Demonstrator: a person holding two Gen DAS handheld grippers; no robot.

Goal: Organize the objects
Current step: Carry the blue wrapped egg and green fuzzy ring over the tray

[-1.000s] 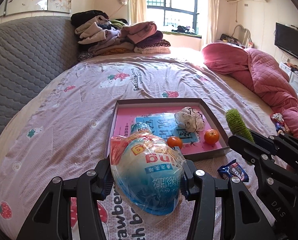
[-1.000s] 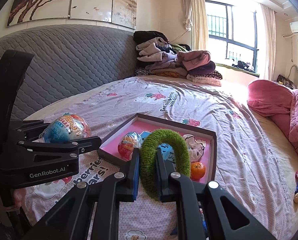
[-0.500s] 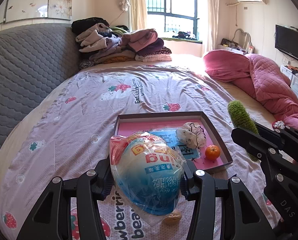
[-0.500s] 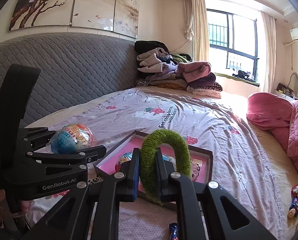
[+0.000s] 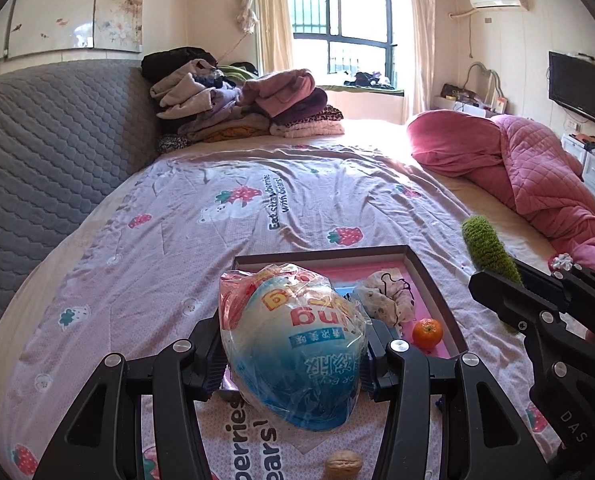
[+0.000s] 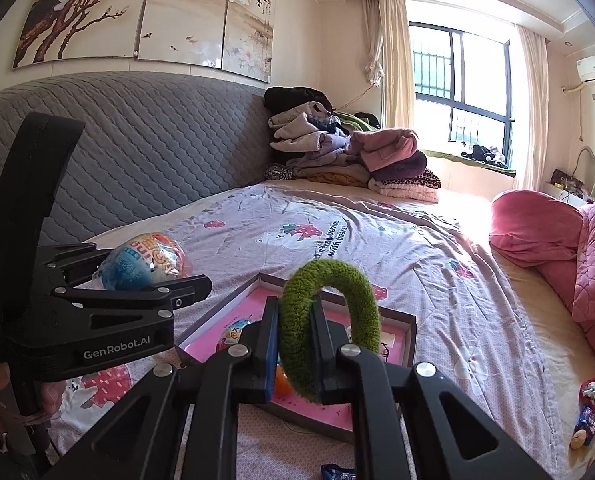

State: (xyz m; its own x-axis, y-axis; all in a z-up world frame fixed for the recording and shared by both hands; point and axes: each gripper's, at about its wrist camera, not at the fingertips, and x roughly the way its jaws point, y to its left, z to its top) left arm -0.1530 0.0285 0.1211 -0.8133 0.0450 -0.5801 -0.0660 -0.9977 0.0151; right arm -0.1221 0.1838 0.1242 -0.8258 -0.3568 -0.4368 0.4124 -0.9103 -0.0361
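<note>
My left claw [image 5: 293,354] is clamped on a blue-and-white plastic-wrapped egg toy [image 5: 295,344] — its upside-down print too crinkled to read. My right claw [image 6: 295,350], "GenRobot.AI" readable beside it, pinches a fuzzy green ring [image 6: 329,320], hiding much of the pink-lined shallow box [image 6: 407,322] just ahead on the bed.

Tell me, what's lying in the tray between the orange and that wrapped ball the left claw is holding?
In the left wrist view, a crumpled white cloth lies in the tray, between the orange and the ball.
</note>
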